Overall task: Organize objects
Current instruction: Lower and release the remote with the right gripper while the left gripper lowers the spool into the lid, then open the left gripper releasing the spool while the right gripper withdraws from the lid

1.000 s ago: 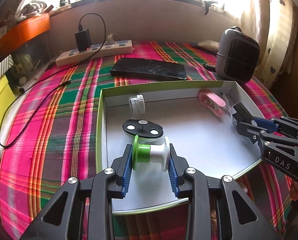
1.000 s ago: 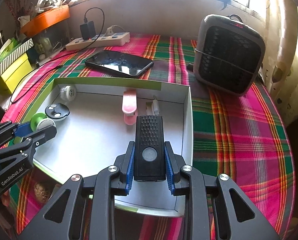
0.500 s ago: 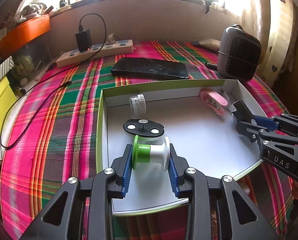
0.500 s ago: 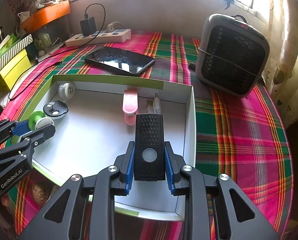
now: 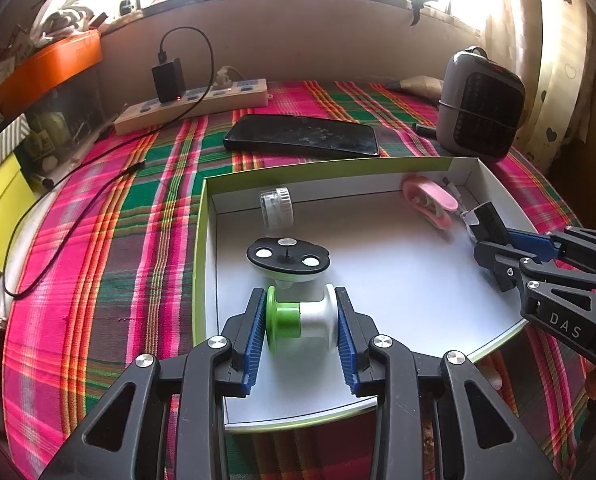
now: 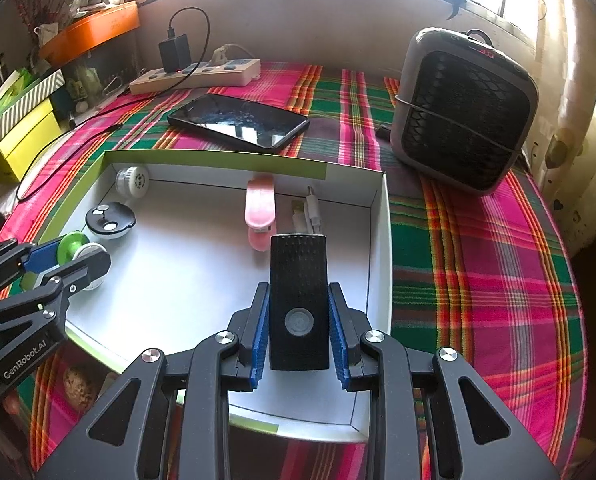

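1. Spool point(image 5: 301, 317), green and white, lies near the left wall of the box point(image 5: 338, 168); the left gripper point(image 5: 301, 330) pinches its two flanges, which keeps it from rolling.
2. Black remote point(image 6: 298, 300) sits by the box's right wall, clamped on its long sides by the right gripper point(image 6: 298, 336).
3. Judged: both items are being set inside, apart from the black disc point(image 5: 288, 256) and pink clip point(image 5: 430, 200).

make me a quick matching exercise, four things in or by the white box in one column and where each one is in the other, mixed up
Things:
1. green and white spool
2. black remote
3. phone
4. pink clip

Places:
A. on the plaid cloth behind the white box
B. between the right gripper's pads
C. in the box, by its far wall
D. between the left gripper's pads

Pairs: 1-D, 2-B, 3-A, 4-C
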Available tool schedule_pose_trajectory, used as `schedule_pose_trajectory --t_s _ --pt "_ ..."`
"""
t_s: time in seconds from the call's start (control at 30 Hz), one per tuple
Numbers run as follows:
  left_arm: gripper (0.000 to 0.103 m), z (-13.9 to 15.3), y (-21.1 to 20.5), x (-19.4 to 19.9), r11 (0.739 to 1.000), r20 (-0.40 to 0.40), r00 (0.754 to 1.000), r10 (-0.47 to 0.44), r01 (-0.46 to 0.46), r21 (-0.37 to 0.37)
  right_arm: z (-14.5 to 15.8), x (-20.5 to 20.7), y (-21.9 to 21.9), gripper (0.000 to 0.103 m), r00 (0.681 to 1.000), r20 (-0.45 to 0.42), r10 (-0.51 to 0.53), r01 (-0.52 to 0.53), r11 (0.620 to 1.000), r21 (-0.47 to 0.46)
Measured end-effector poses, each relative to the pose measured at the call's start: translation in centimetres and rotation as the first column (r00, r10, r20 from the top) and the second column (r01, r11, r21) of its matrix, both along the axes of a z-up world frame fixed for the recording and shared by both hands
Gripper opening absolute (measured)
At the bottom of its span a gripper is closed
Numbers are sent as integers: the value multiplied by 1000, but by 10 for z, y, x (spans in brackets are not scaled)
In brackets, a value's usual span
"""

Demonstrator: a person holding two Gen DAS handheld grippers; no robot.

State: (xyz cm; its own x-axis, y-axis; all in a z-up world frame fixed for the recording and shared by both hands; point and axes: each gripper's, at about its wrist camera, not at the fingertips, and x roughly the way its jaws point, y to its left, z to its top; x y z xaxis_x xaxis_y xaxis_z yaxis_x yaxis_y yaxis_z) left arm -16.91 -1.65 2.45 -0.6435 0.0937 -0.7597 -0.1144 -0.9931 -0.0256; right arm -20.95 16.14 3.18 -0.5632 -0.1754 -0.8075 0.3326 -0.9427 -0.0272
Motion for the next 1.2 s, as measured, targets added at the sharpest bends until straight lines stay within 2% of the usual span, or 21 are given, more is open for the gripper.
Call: schedule_pose_trajectory --t_s 0.17,0.23,0.3,0.77,1.2 --pt "31 0 -1 0 1000 1 1000 0 0 -2 0 0 1 29 1000 -1 0 0 1000 0" --pt "31 0 -1 0 1000 1 1000 0 0 -2 1 0 1 36 1000 -3 2 -2 1000 -5" --pt "31 0 0 0 1000 1 1000 0 0 -4 2 1 1 37 1000 -7 1 -2 1000 -6" --pt "38 5 -4 5 1000 -13 1000 12 -11 18 5 7 2 41 1000 -25 -8 7 999 -37" --pt "39 12 -8 17 999 -29 999 24 -23 31 13 19 5 42 999 -50 -19 16 998 -61"
